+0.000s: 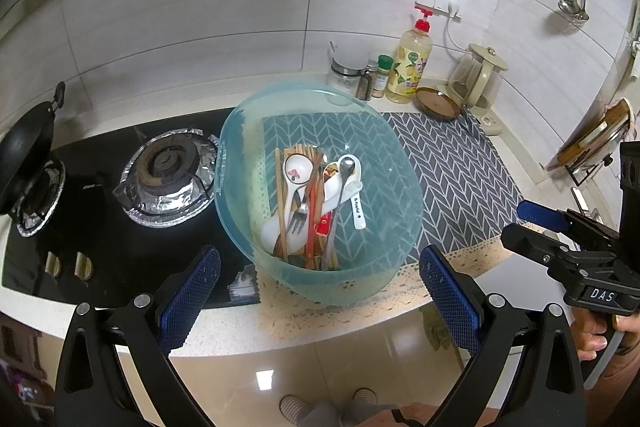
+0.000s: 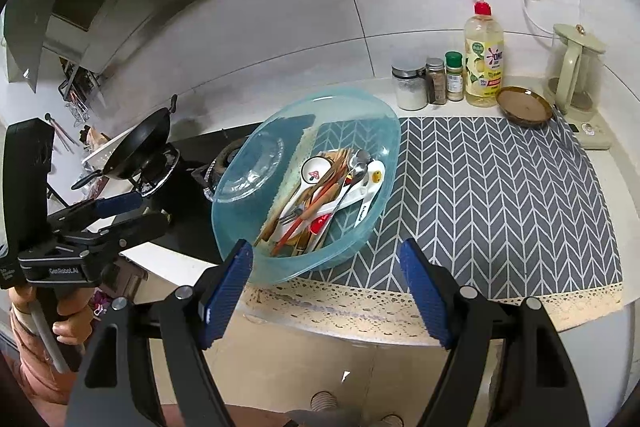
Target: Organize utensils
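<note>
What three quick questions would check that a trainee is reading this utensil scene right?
1. True or false: the utensils lie inside the blue basin.
2. The brown dish sits:
A. beside the kettle
B. on the stove
C. inside the basin
3. Fill in: the right gripper holds ____ between its fingers.

Key: 1 true. 2 A. 3 nothing; its fingers stand apart over the counter edge, short of the basin, as do those of the left gripper.
</note>
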Action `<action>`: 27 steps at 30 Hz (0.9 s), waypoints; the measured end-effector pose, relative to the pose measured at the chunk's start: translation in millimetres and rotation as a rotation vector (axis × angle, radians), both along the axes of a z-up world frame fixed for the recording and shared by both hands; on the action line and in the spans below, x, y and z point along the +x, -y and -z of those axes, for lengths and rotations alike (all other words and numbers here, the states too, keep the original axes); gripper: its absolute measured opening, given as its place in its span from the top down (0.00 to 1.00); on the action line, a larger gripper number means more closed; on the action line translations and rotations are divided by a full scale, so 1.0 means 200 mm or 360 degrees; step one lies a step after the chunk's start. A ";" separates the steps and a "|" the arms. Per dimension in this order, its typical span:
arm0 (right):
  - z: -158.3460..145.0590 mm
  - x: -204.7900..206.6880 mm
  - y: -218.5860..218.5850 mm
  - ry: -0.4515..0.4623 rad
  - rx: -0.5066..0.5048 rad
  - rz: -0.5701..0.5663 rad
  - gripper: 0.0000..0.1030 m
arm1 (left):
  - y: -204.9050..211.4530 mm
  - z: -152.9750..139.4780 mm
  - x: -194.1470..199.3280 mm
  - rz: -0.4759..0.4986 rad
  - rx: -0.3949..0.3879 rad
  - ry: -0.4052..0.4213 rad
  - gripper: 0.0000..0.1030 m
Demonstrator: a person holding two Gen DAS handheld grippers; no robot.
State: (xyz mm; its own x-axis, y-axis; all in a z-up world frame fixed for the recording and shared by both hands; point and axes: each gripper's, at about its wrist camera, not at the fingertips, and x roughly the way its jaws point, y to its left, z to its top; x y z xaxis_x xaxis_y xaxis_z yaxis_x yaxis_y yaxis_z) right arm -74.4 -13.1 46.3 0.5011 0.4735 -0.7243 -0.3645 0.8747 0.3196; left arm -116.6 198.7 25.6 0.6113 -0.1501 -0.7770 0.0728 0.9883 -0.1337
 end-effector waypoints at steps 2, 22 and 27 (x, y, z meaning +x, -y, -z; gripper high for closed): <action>0.00 0.00 0.00 -0.0002 -0.0009 0.0005 0.28 | 0.00 0.00 0.00 0.0004 0.0004 -0.0004 0.04; -0.01 0.01 -0.04 -0.0016 -0.0043 0.0024 0.28 | -0.04 -0.02 -0.01 0.0043 0.0005 -0.0022 0.04; -0.01 0.00 -0.07 -0.0020 -0.0061 0.0044 0.28 | -0.06 -0.01 0.00 0.0067 0.0001 -0.0030 0.04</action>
State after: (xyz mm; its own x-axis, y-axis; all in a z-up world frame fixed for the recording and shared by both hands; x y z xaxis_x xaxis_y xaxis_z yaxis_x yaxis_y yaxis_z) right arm -73.7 0.1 48.2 0.5045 0.4314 -0.7479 -0.3363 0.8960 0.2899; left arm -116.7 210.4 27.4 0.5899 -0.1750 -0.7883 0.1120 0.9845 -0.1348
